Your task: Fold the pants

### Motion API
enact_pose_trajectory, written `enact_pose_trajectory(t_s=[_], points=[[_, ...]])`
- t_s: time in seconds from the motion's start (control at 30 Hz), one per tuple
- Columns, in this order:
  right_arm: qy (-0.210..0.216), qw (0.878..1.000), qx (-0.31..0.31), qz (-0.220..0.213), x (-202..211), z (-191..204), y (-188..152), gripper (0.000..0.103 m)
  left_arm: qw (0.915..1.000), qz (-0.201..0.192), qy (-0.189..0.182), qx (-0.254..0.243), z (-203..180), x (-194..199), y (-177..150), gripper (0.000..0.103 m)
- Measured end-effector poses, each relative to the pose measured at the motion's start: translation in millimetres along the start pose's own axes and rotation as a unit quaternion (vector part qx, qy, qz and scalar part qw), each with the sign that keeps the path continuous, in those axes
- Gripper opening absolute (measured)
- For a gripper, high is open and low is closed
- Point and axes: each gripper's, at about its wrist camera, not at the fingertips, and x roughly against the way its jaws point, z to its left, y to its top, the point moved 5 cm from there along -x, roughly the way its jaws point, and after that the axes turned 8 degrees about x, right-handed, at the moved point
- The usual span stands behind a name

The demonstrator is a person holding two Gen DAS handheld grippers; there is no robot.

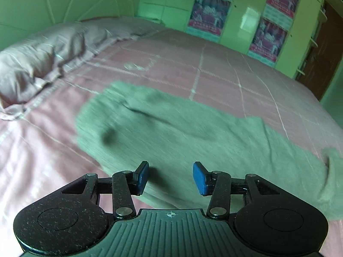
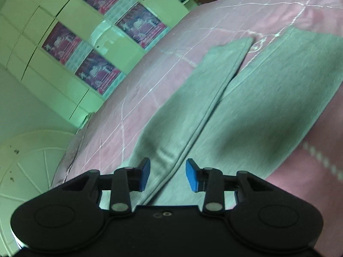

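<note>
On the bed (image 1: 214, 60), pants (image 1: 171, 132) lie flat; left gripper (image 1: 170, 176) and right gripper (image 2: 167, 175) gape, empty.

A bed (image 1: 225, 68) is covered by a pink quilted spread with pale stitched lines, and a pillow (image 1: 36, 64) is seen at its head. Pale green cupboards (image 2: 42, 85) carrying posters (image 1: 209, 12) are set behind it, with what may be a brown door (image 1: 321, 49) beside them
</note>
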Motion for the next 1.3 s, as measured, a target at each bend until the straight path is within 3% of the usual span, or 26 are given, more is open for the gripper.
enact_pose_trajectory(t_s=[0.13,0.3,0.4,0.43,0.5,0.63,0.73,0.8,0.83,0.9,0.93,0.97,1.03,1.07,1.13,1.2,1.23,1.3], points=[[-0.014,0.999,-0.039,-0.011,-26.3,-32.0,26.8,0.030,0.9987,0.024,0.032,-0.032,-12.8,-20.4,-28.7,0.071],[-0.027,0.996,-0.085,-0.013,-63.3,-71.7,55.7,0.028,0.9973,0.043,0.035,-0.049,-22.7,-20.2,-28.1,0.076],[-0.037,0.994,-0.098,-0.007,-79.7,-79.8,68.9,0.015,0.9971,0.051,0.028,-0.050,-22.6,-20.2,-27.8,0.077],[-0.044,0.995,-0.087,0.003,-81.8,-78.6,72.5,0.000,0.9970,0.053,0.026,-0.051,-22.7,-20.5,-27.3,0.077],[-0.030,0.998,-0.056,-0.013,-66.0,-64.4,80.7,0.000,0.9967,0.061,0.019,-0.050,-20.4,-22.9,-24.7,0.078],[0.004,0.998,-0.009,-0.069,5.2,-32.3,82.3,0.000,0.9961,0.078,-0.005,-0.040,-15.0,-20.4,-20.7,0.079],[-0.047,0.998,-0.004,-0.045,19.4,-51.0,61.2,0.001,0.9958,0.080,-0.016,-0.041,-12.8,-20.4,-21.6,0.080],[-0.065,0.997,-0.042,-0.007,4.4,-78.2,43.4,0.012,0.9956,0.080,-0.013,-0.046,-14.9,-21.0,-22.5,0.080],[-0.046,0.996,-0.078,0.011,-3.6,-91.3,36.2,0.014,0.9956,0.080,-0.012,-0.047,-15.6,-21.1,-22.8,0.081],[-0.009,0.991,-0.133,-0.015,1.4,-104.9,31.8,0.014,0.9956,0.079,-0.013,-0.049,-16.2,-20.9,-23.5,0.082],[-0.003,0.989,-0.144,-0.038,6.6,-107.4,34.2,0.022,0.9956,0.078,-0.015,-0.050,-15.4,-20.6,-23.5,0.082],[0.001,0.986,-0.155,-0.060,10.9,-110.2,37.6,0.040,0.9956,0.077,-0.017,-0.050,-14.7,-20.4,-23.8,0.082],[-0.001,0.983,-0.160,-0.093,13.4,-114.0,47.6,0.066,0.9958,0.074,-0.018,-0.050,-14.0,-20.5,-24.0,0.083],[-0.004,0.981,-0.161,-0.105,13.0,-115.0,54.3,0.071,0.9959,0.073,-0.017,-0.050,-14.2,-20.5,-24.4,0.083],[0.000,0.980,-0.164,-0.114,9.2,-116.1,68.2,0.067,0.9959,0.072,-0.016,-0.052,-14.7,-20.6,-24.7,0.083],[-0.003,0.980,-0.173,-0.101,-2.1,-120.0,80.2,0.051,0.9959,0.073,-0.015,-0.052,-14.9,-20.7,-24.6,0.083],[-0.004,0.981,-0.177,-0.082,-8.9,-121.0,84.8,0.004,0.9959,0.073,-0.014,-0.052,-14.9,-21.0,-24.4,0.083],[0.003,0.987,-0.146,-0.074,-7.1,-110.7,95.2,0.000,0.9959,0.073,-0.013,-0.053,-14.9,-21.6,-24.0,0.084]])
